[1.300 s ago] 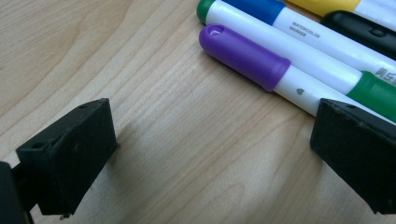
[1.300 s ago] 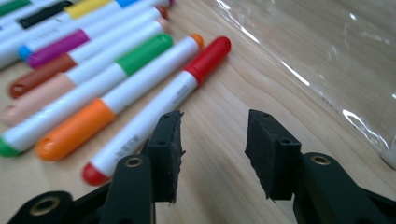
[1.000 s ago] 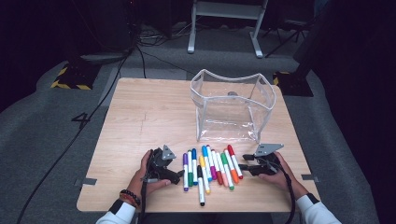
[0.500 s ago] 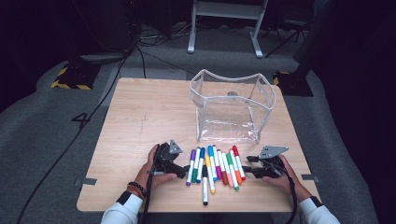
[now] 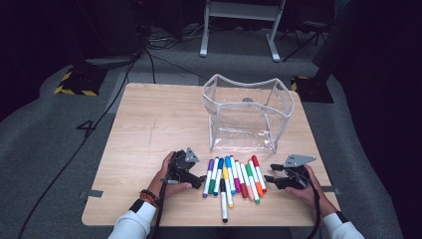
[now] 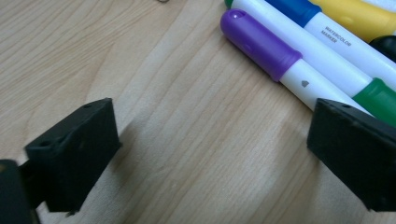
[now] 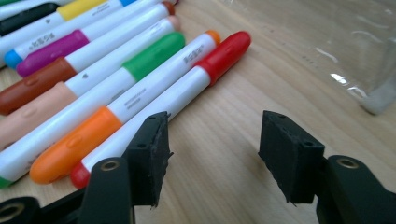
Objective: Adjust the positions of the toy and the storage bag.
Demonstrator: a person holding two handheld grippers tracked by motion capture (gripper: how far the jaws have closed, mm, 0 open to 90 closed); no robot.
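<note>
- Markers [image 5: 234, 178] are shown lying side by side in a row on the near part of the wooden table [image 5: 149, 129], between the two hand-held grippers; none is held and none has been lifted.
- Left gripper [image 5: 200, 179]: held low at the left end of the row, with its jaws spread wide over bare wood. In the left gripper view the purple-capped marker [image 6: 261, 44] is seen just beside the right-hand jaw, not between the jaws.
- Right gripper [image 5: 269, 178]: held low at the right end of the row, its jaws likewise apart and empty. In the right gripper view the red-capped marker [image 7: 224, 53] is seen just beside the left-hand jaw, outside the gap.
- One black-capped marker [image 5: 223, 198] is seen to project nearer the person than the rest.
- Clear pouch [image 5: 247, 114]: stood upright and open-topped beyond the row, near its far ends but apart from them. No marker can be made out inside it.
- Progress, as judged: the work is taken to be the loading of the row into the pouch. Nothing is yet done; every marker remains to be gripped and carried over.
</note>
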